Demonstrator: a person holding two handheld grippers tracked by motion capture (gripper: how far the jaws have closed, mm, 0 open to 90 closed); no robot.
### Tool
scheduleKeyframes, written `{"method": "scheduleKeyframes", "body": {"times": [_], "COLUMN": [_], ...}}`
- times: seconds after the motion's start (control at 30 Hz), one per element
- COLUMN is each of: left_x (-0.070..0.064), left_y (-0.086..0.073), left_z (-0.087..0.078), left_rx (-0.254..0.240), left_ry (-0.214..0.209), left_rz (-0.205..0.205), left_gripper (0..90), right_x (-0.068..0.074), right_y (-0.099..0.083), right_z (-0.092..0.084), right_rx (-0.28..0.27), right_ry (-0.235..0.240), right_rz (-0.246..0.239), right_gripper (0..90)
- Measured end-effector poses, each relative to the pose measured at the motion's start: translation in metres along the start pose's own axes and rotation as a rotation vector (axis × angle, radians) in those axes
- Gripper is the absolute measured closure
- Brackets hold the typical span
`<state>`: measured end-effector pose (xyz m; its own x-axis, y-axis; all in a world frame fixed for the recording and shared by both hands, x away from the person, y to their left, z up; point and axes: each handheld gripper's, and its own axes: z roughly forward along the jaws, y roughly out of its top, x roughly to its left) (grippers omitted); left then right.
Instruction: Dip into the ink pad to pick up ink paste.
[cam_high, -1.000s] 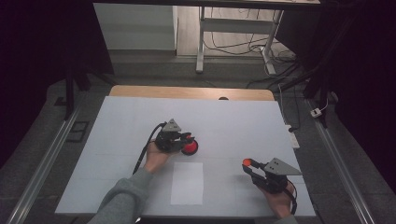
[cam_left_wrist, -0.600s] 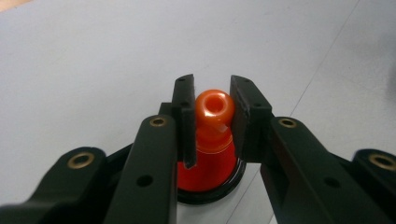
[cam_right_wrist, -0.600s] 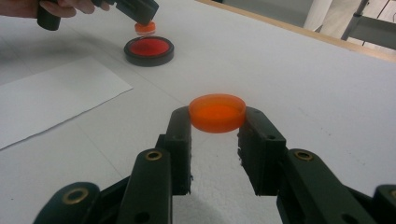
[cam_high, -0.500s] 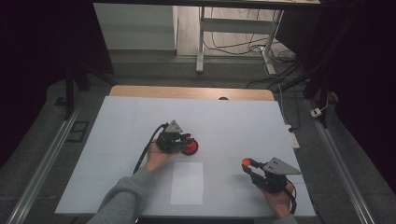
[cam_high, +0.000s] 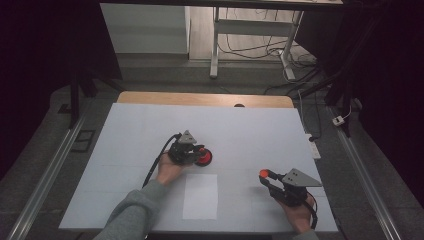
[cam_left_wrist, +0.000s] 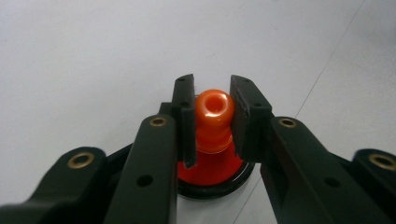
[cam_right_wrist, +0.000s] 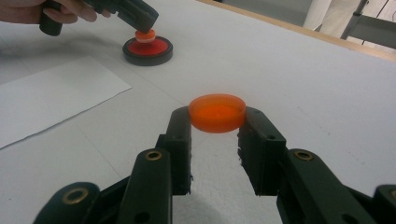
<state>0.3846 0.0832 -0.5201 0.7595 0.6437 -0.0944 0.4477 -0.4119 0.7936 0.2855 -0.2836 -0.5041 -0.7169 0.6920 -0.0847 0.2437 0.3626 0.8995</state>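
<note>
Orange knob (cam_left_wrist: 214, 122) on red base (cam_left_wrist: 210, 175) clamped by left tongs (cam_left_wrist: 212, 119), unchanged; right tongs (cam_right_wrist: 217, 122) at 4 o'clock grip orange cap (cam_right_wrist: 217, 113); capping pending.

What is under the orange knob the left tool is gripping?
Under the orange knob a red disc sits in a black ring base on the white table. The left tool hides the disc's sides.
</note>
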Motion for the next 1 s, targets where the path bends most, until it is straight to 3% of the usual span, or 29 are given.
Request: {"method": "scheduleKeyframes", "body": {"times": [0.33, 0.67, 0.87, 1.0], "left_x": [-0.002, -0.005, -0.010, -0.010], "left_y": [-0.002, -0.006, -0.008, -0.010], "left_z": [0.003, 0.006, 0.006, 0.006], "left_rx": [0.001, 0.003, 0.007, -0.008], "left_ry": [0.015, 0.022, 0.053, 0.054], "left_rz": [0.008, 0.038, 0.081, 0.075], "left_gripper": [73.1, 73.1, 73.4, 73.5], "right_x": [0.000, -0.001, 0.000, 0.000], "right_y": [0.000, -0.001, -0.001, -0.001], "right_z": [0.001, 0.001, 0.001, 0.001], "right_rx": [0.007, 0.016, 0.019, 0.022], "right_ry": [0.007, 0.017, 0.023, 0.021], "right_rz": [0.001, 0.002, 0.001, 0.003], "right_gripper": [64.9, 64.9, 64.9, 64.9]}}
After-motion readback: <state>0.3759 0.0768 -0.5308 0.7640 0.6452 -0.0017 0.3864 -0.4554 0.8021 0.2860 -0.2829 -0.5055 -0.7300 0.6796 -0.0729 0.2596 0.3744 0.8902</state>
